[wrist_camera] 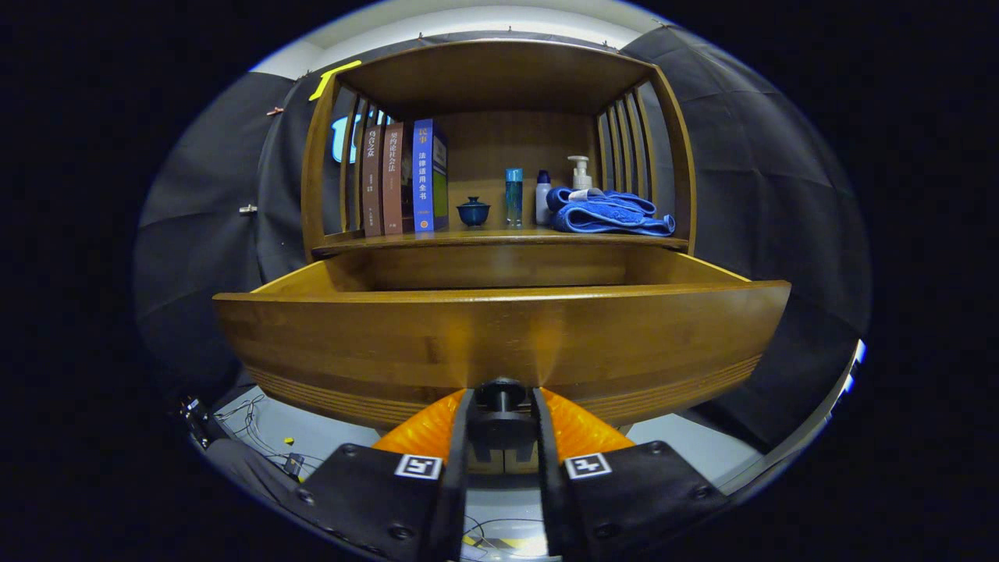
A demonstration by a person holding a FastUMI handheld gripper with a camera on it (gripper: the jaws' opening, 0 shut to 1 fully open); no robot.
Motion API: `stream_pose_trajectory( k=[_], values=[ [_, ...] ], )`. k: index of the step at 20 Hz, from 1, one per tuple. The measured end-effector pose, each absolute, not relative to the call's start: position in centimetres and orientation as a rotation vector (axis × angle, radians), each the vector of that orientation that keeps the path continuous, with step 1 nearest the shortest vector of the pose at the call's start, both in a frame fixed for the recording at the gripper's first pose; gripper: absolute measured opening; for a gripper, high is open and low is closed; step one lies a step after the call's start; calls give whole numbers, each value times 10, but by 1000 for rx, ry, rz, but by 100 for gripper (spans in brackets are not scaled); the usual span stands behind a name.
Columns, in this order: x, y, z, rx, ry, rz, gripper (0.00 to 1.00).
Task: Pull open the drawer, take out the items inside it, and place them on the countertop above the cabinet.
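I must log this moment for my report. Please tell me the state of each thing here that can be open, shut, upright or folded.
drawer: pulled open, inside hidden
drawer knob: between the fingers
gripper: shut on the drawer knob
books: upright, side by side
lidded cup: lid on
blue bottle: upright
pump bottle: upright behind towel
blue towel: folded, lying flat
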State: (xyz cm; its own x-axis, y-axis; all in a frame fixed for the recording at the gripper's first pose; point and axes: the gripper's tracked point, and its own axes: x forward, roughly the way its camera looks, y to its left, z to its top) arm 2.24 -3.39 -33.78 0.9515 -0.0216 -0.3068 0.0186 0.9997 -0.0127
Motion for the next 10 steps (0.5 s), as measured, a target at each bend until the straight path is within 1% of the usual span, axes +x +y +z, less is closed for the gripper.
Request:
stream_pose_trajectory(
  k=[1, 4, 7, 8, 10],
  values=[
    [21, -35, -334, 2, 299, -20, 48],
    [13, -41, -300, 31, 236, -38, 100],
    [8, -49, -252, 56, 144, -61, 98],
    [6, -57, -237, 50, 129, -84, 98],
    [7, -57, -209, 52, 130, -70, 99]
  ],
)
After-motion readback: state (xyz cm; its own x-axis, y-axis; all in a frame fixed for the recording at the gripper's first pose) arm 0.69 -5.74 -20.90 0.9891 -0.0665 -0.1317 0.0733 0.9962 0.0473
